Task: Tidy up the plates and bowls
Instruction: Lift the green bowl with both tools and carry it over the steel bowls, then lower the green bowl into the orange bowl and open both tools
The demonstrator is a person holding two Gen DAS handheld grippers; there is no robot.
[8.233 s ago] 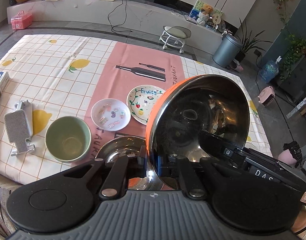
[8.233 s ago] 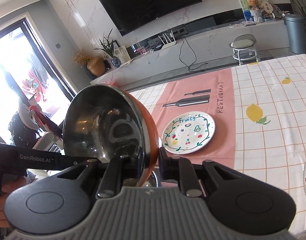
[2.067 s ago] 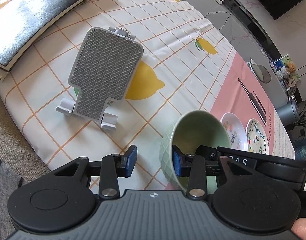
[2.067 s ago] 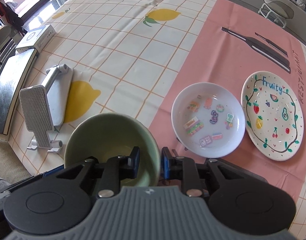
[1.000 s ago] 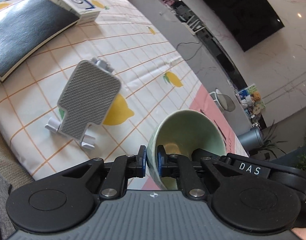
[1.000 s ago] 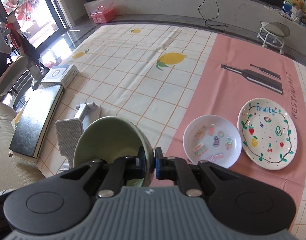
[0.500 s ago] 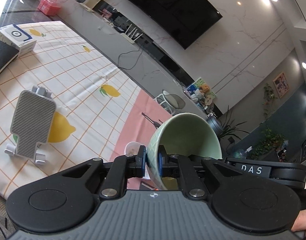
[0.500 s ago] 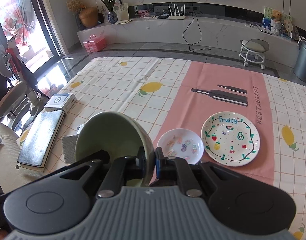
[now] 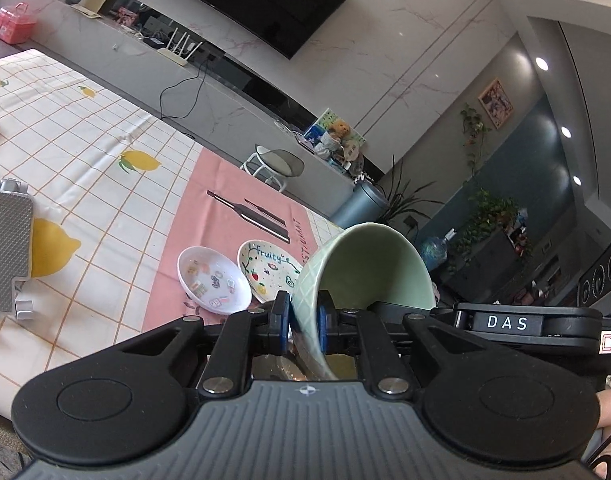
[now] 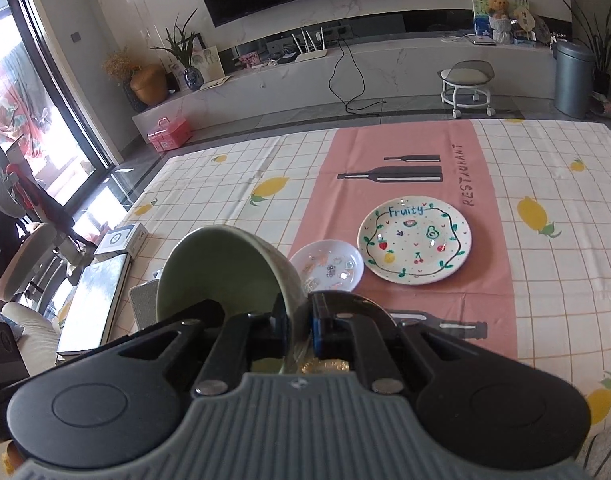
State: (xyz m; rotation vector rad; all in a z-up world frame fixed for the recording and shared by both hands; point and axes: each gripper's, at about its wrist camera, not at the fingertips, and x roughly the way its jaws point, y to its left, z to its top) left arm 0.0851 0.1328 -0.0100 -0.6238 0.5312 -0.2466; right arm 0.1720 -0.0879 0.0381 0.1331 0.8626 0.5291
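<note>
Pinching the green bowl [image 9: 369, 268] by its rim from two sides, I have both tongs clamped on it: the left gripper [image 9: 301, 322] with one pad outside the wall and one inside, and the right gripper [image 10: 299, 324] the same way on the opposite edge. The bowl is in the air, tipped so its mouth faces away from me, just nearer me than the small white plate [image 10: 327, 266].

My worry is the hold itself. Each pair of pads bites only a thin strip of glazed rim, and I judge the bowl smooth and fairly heavy; if either hand twists or pulls against the other, the rim could slide out and the bowl would drop. Directly under it I can make out a shiny metal bowl [image 9: 275, 366], mostly hidden by the tongs, so a slip would likely mean a clash there. A wider swing could carry it onto the small white plate or the Fruity plate [image 10: 415, 240] just beyond it, on the pink strip of the tablecloth [image 10: 545, 312].
</note>
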